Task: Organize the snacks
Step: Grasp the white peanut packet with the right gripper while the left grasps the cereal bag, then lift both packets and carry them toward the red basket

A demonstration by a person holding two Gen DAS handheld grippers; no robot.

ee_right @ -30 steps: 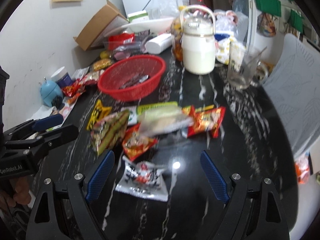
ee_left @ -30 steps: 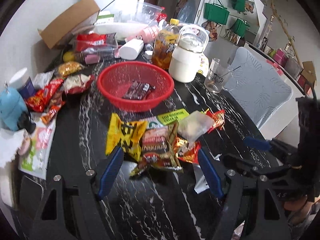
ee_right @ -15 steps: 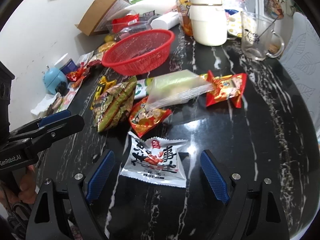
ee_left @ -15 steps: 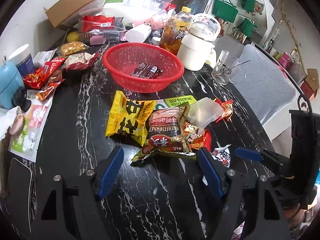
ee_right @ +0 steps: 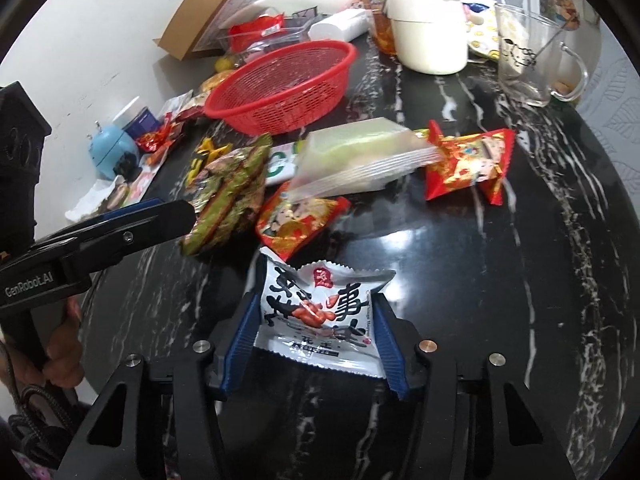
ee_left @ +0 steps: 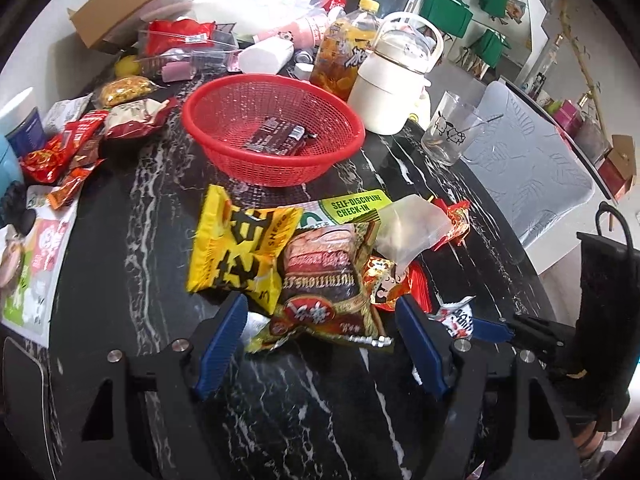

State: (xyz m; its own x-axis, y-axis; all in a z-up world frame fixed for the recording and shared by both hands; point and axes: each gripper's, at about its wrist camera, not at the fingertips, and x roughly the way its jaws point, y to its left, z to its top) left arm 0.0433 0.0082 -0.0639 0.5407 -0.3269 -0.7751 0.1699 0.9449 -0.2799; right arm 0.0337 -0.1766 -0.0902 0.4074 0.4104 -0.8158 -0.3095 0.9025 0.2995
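Right gripper, nearest item, at 6 o'clock of the right wrist view: jaws have just been closing, and now both blue pads press the side edges of the white peanut packet, which buckles slightly between them; gripped across its width, presumably so it lifts flat from the black marble table; open tabletop lies from 3 to 5 o'clock of it, the freest way out. Left gripper, at 6 o'clock of the left wrist view: jaws apart, nothing pinched, pads straddling the near end of the brown-and-gold snack packet without visibly pressing it; judged to be lined up for the next pick. Snack heap, at mid-distance: yellow packet at 10 o'clock of the brown one, overlapping it; clear pouch at 2 o'clock, lying over the red packets; the overlap means a lift may drag neighbours. Red basket, beyond at 12 o'clock: holds one dark packet only, ample room inside; the likely destination. Obstacles farther off: cream kettle and glass mug at 1 to 2 o'clock, just beside the basket; loose snacks near the table edge at 9 to 10 o'clock; cardboard box at 11 o'clock, farthest.
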